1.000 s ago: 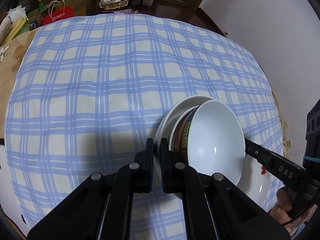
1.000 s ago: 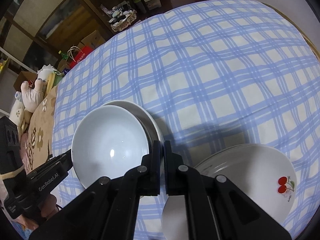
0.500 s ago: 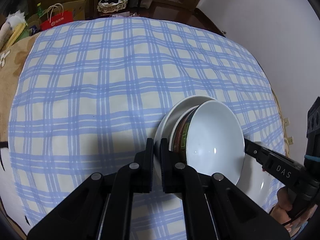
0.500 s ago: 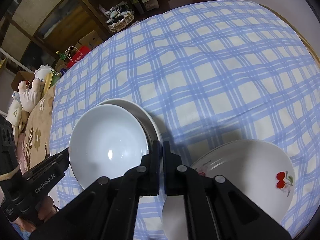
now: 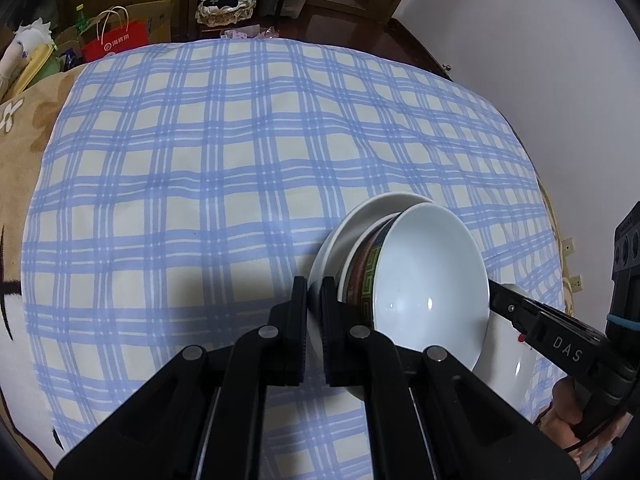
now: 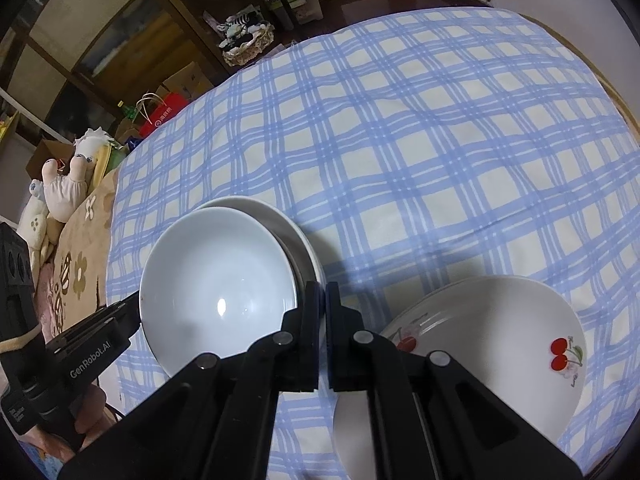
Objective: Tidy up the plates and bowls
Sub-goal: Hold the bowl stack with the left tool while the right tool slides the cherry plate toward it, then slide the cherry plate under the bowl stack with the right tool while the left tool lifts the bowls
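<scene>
I'm holding both sets of fingers closed: L gripper (image 5: 314,292) is pinching the white plate (image 5: 340,236) rim under the bowl stack (image 6: 218,284), R gripper (image 6: 322,300) is pinching its opposite rim, w/ cherry plates (image 6: 496,332) lying just right of the stack.

Bowl (image 6: 218,280) nested on plate (image 6: 280,220) (cherry dishes (image 6: 500,332) lie right).

My left gripper (image 5: 314,286) points steeply down, its two black fingers pressed almost together with only a thin slit between them. My right gripper (image 6: 322,292) tilts down the same way, jaws equally pinched. From the left camera, my right hand (image 5: 566,408) shows at four o'clock; from the right camera, my left hand (image 6: 90,408) sits at eight o'clock.
</scene>
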`<action>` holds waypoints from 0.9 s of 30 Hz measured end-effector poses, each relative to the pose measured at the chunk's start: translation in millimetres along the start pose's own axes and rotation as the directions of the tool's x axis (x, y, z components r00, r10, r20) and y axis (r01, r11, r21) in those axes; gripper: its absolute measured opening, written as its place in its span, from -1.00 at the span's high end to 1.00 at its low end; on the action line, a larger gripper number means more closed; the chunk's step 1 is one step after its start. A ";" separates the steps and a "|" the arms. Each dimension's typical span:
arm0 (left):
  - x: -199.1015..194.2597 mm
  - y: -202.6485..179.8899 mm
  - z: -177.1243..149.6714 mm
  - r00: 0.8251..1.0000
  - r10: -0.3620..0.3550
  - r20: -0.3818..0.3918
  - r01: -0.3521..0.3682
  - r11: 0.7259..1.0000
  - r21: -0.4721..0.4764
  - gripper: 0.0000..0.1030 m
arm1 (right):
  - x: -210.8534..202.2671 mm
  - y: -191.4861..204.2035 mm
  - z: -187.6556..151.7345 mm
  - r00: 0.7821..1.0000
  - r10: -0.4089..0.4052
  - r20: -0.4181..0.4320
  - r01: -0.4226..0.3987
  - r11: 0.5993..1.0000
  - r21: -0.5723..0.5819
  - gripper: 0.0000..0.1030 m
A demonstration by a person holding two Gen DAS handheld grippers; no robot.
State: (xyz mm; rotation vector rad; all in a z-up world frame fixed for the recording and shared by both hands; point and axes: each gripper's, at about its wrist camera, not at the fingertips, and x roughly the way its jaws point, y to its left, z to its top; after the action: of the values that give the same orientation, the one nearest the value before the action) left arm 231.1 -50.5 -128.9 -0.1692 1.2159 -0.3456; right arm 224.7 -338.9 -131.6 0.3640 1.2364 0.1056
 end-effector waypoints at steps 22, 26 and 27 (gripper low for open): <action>-41.8 -42.6 -3.4 0.997 -0.052 0.056 0.049 0.997 0.061 0.92 | -71.6 -7.6 -6.9 0.994 -0.075 0.081 0.076 0.997 -0.011 0.91; -46.3 -63.2 -9.3 0.996 -0.079 0.041 0.076 0.994 0.078 0.92 | -91.8 -18.6 -9.8 0.990 -0.107 0.090 0.107 0.994 -0.002 0.91; -47.1 -67.5 -10.5 0.996 -0.083 0.038 0.080 0.993 0.082 0.92 | -95.9 -22.0 -10.7 0.990 -0.113 0.088 0.114 0.994 0.002 0.91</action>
State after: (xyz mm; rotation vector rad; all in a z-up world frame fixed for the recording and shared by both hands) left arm 195.6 -96.6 -69.9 -0.1564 1.1546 -0.4595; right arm 180.3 -383.5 -55.2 0.2925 1.1672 -0.0065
